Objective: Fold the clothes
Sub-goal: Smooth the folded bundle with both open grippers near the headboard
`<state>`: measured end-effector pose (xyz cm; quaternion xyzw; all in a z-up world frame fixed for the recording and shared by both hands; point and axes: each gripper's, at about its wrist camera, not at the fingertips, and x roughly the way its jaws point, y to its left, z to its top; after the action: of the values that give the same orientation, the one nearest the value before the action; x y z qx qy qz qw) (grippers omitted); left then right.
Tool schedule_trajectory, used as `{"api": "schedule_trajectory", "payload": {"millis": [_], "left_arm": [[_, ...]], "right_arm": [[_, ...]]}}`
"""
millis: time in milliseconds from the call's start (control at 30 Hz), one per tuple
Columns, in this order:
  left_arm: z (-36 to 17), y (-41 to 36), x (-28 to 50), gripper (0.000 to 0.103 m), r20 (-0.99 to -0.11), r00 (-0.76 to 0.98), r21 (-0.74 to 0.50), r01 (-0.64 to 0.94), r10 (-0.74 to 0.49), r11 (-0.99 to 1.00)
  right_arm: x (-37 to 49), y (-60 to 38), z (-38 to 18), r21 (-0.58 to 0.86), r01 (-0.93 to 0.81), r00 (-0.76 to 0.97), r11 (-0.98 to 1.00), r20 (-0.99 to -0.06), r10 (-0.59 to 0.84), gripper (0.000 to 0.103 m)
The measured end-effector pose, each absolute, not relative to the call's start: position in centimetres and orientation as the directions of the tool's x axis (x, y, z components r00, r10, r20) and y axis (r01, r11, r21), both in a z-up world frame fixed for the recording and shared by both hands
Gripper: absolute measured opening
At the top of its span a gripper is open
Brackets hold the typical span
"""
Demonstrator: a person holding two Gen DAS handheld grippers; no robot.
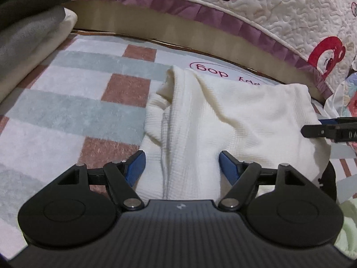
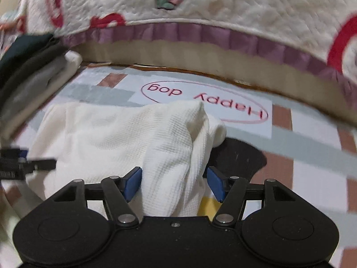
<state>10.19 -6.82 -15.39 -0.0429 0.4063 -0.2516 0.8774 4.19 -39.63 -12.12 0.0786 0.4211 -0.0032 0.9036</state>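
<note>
- Here, the left gripper (image 1: 181,167) is pointed down at a slant over the near edge of the cream garment (image 1: 234,120), and its jaws are held wide apart. A fold of the cloth is seen between the blue pads (image 1: 135,167), but it is not pressed by them.
- The right gripper (image 2: 174,184) is tilted down in the same way at the other side of the garment (image 2: 125,138). Its jaws are also spread wide, with a raised ridge of cloth between the pads (image 2: 133,183); no grip is seen.
- Two grippers and one garment are counted. A pile (image 1: 26,33) of folded clothes, dark, grey and cream, is seen at the far left.
- The garment is made of waffle-textured knit and is laid rumpled on a fluffy rug (image 1: 67,111) of white, green and brown blocks, with "Happy dog" printed (image 2: 207,102) in an oval.
- Behind the rug, a quilted cover (image 1: 279,11) with a purple frill is hung.
</note>
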Motion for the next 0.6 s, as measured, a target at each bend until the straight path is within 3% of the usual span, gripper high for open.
{"api": "schedule_trajectory", "payload": {"millis": [200, 333, 433, 600], "left_arm": [[-15.3, -6.4, 9.8, 0.074, -0.696, 0.568, -0.245, 0.387, -0.439, 0.889], [-14.5, -5.8, 9.4, 0.074, -0.694, 0.587, -0.217, 0.381, -0.417, 0.899], [-13.4, -5.2, 9.2, 0.072, -0.683, 0.621, -0.184, 0.364, -0.385, 0.913], [-12.6, -3.8, 9.5, 0.072, -0.652, 0.605, -0.296, 0.351, -0.457, 0.888]], "right_arm": [[4.3, -42.1, -12.4, 0.332, 0.222, 0.658, 0.917, -0.745, 0.111, 0.065], [4.0, -43.0, -11.5, 0.304, 0.253, 0.683, 0.918, -0.729, 0.053, 0.065], [3.5, -42.3, -10.5, 0.156, 0.233, 0.7, 0.96, -0.712, -0.055, 0.065], [1.6, -42.0, -8.7, 0.08, 0.231, 0.751, 0.97, -0.648, -0.125, 0.062]]}}
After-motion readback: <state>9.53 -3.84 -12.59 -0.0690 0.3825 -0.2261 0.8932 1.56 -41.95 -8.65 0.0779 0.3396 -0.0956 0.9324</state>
